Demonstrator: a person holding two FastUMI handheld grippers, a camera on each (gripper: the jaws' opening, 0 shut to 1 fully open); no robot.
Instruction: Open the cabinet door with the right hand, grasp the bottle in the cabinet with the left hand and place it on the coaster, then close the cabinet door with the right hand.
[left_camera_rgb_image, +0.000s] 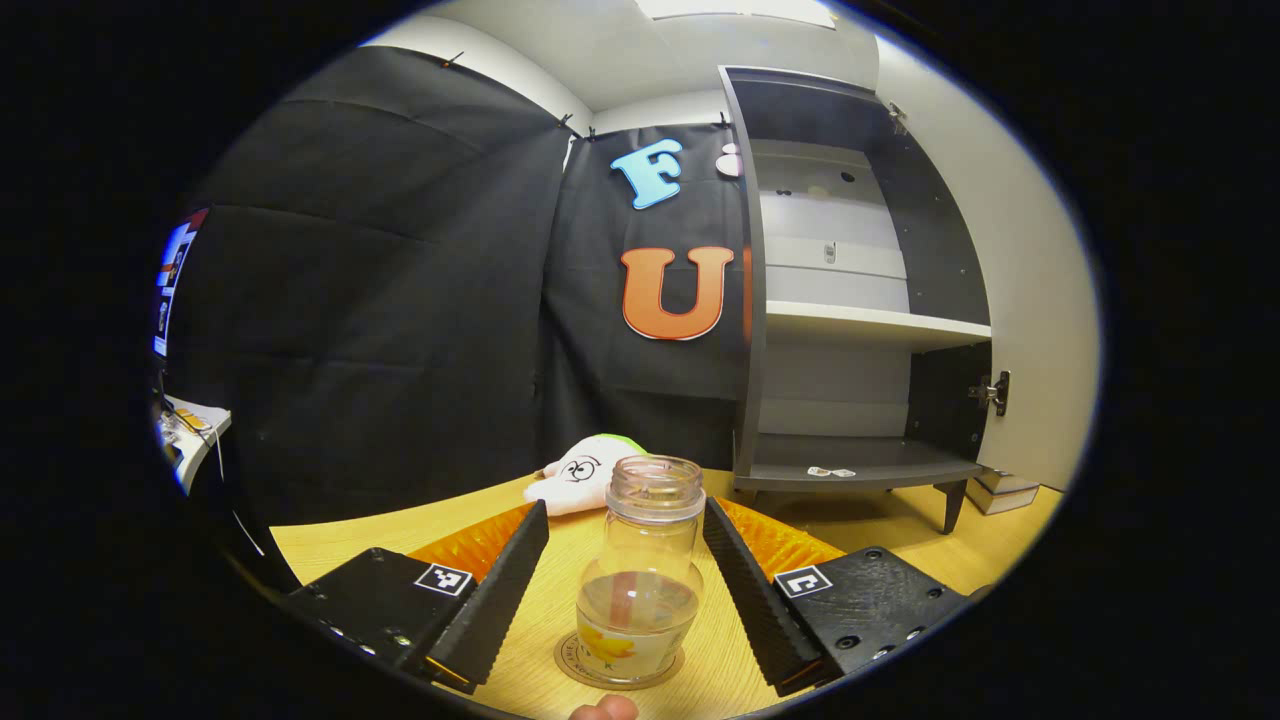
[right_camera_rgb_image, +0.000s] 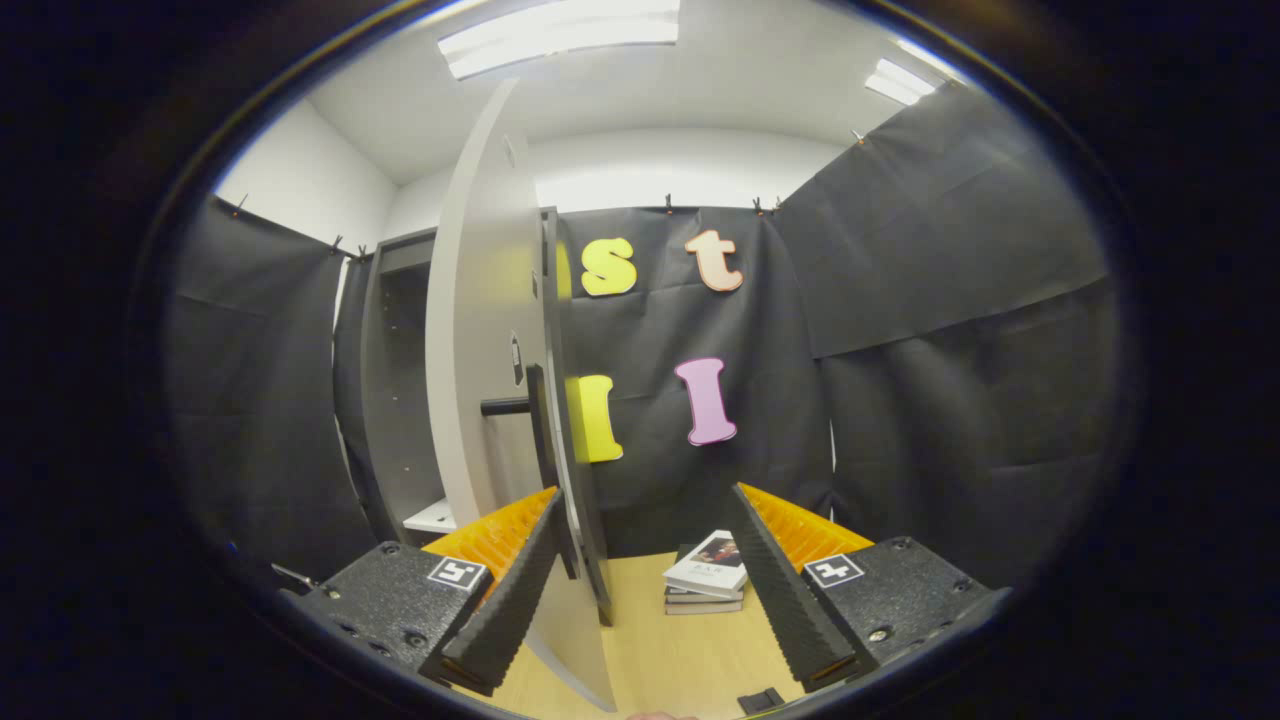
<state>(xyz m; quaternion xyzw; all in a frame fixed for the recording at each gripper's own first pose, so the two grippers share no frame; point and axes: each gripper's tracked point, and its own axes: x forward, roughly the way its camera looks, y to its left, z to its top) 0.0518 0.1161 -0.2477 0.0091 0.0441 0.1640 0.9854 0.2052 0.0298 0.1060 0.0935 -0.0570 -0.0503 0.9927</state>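
A clear uncapped bottle (left_camera_rgb_image: 640, 570) with a little liquid at its bottom stands upright on a round coaster (left_camera_rgb_image: 568, 662) on the wooden table. My left gripper (left_camera_rgb_image: 626, 508) is open, its fingers spread on either side of the bottle without touching it. Behind and to the right stands the grey cabinet (left_camera_rgb_image: 850, 330), with its shelves bare and its door (left_camera_rgb_image: 1010, 300) swung wide. In the right gripper view the door (right_camera_rgb_image: 480, 350) is seen almost edge-on, with its black bar handle (right_camera_rgb_image: 505, 406). My right gripper (right_camera_rgb_image: 645, 495) is open, and the door's lower edge runs between its fingers, close to the left one.
A white plush toy (left_camera_rgb_image: 585, 470) lies on the table behind the bottle. A stack of books (right_camera_rgb_image: 708, 580) sits on the table beyond the door, also seen beside the cabinet's leg (left_camera_rgb_image: 1000, 490). A screen (left_camera_rgb_image: 175, 280) stands far left.
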